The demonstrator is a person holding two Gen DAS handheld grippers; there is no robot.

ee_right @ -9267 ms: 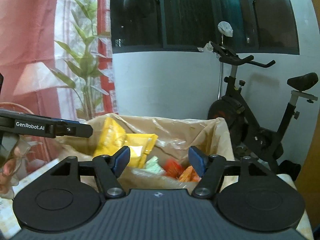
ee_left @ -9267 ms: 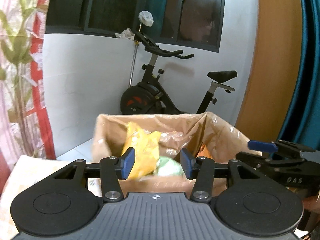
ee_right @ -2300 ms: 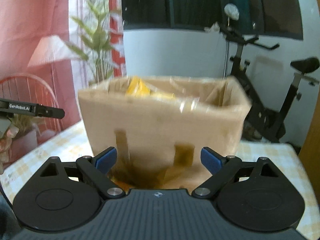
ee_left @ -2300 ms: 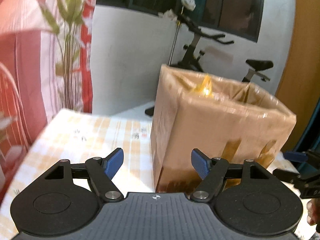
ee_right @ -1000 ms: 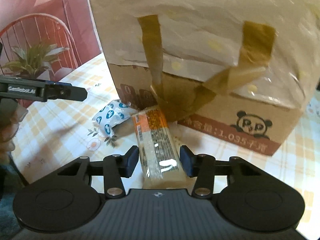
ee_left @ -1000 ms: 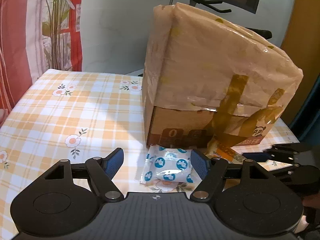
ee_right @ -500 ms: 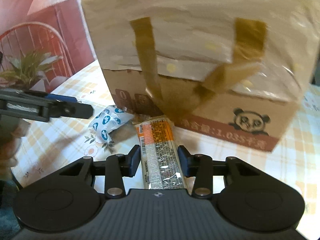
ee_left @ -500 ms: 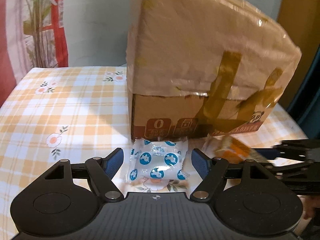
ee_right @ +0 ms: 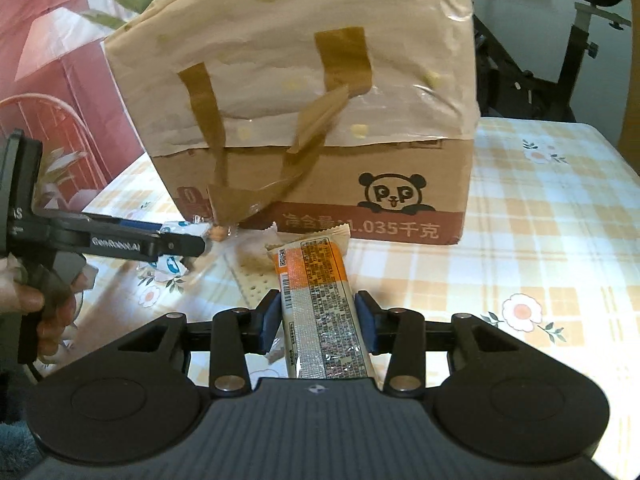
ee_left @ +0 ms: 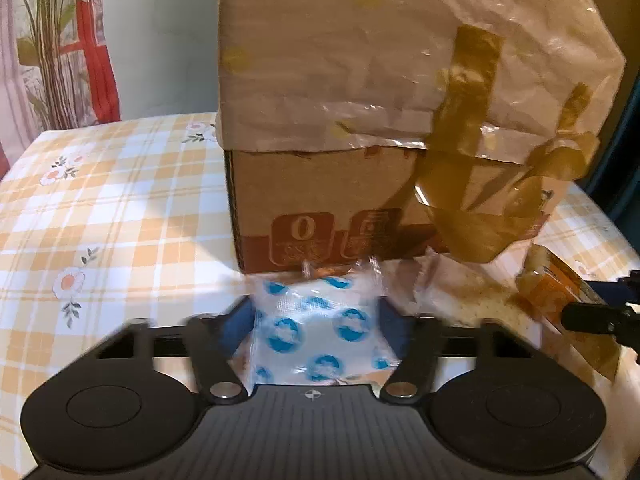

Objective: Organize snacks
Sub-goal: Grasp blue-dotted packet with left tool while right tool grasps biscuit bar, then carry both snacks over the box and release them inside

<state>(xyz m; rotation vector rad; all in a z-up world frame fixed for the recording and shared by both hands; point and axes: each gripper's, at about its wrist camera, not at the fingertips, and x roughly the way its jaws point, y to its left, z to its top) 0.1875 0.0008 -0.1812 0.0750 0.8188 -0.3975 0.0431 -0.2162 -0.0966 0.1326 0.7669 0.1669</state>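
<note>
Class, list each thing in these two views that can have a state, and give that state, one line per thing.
Right gripper: shut on the orange snack bar.
Left gripper: jaws just closing, pressing the blue-dotted packet.
Cardboard box: upright on the table, plastic liner draped over its rim.

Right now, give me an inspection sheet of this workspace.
Surface: table under a yellow plaid floral tablecloth.
Job's things: cardboard box with panda logo, lined with a plastic bag taped over its sides; blue-dotted white snack packet; orange wrapped snack bar; another pale packet by the box.
Clutter: nothing seen.
Grippers: left tongs have just been closing around the blue-dotted packet, pads touching it; right tongs shut on the snack bar.
Cables: nothing seen.
Surroundings: exercise bike, potted plant, red curtain.
</note>
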